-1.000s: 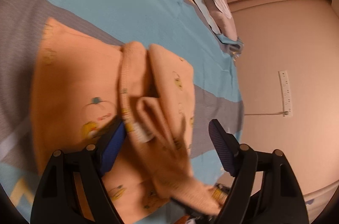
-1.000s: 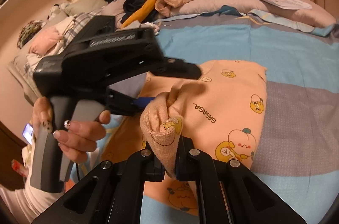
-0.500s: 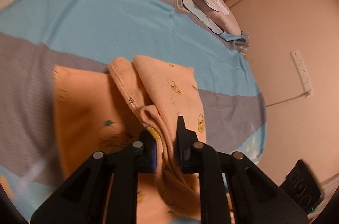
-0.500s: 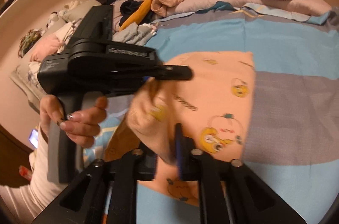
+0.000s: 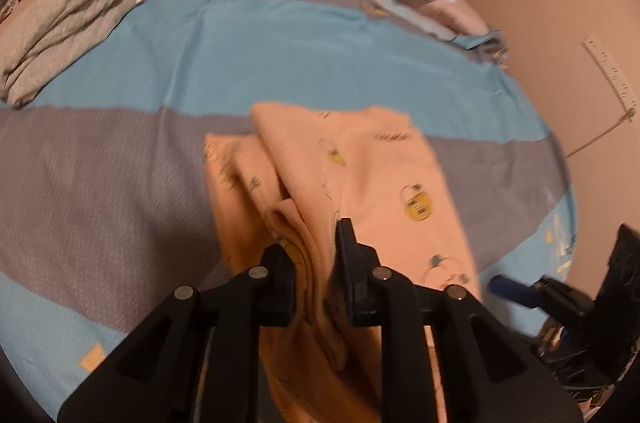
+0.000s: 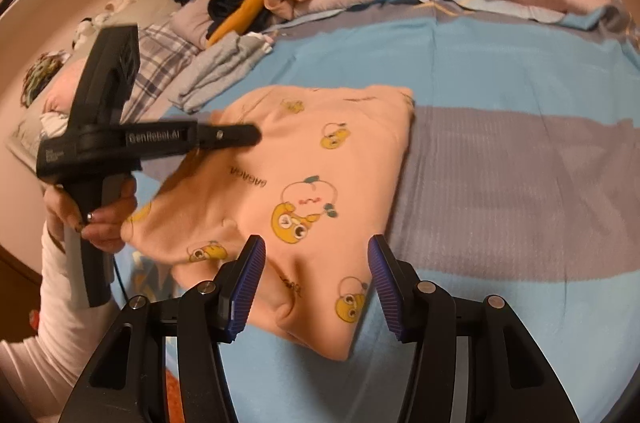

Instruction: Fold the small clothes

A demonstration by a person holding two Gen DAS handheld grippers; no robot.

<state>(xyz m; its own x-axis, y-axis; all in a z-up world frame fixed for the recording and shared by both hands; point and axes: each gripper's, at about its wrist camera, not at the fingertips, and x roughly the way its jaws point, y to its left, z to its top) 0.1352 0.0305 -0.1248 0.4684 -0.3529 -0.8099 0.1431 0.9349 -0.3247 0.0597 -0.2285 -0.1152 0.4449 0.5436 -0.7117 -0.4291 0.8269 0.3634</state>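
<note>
Across bedspread (image 6: pixel 500 71), garment (image 6: pixel 328 163) lengthwise.

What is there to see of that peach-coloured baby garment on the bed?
The peach garment looks like soft knit, printed with yellow cartoon figures and small lettering. It lies partly folded on the blue-and-grey striped bedsheet. The left hand-held gripper pinches a bunched fold of it and holds that part raised. The right hand-held gripper hangs open above its near edge, gripping nothing.

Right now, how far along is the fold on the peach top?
Done: the peach top lies partly folded on the striped bedspread. In hand: the left gripper pinches a bunched fold; the right gripper hangs open, its jaws just opened, nothing pinched. Left: lay that fold flat and smooth it.
</note>
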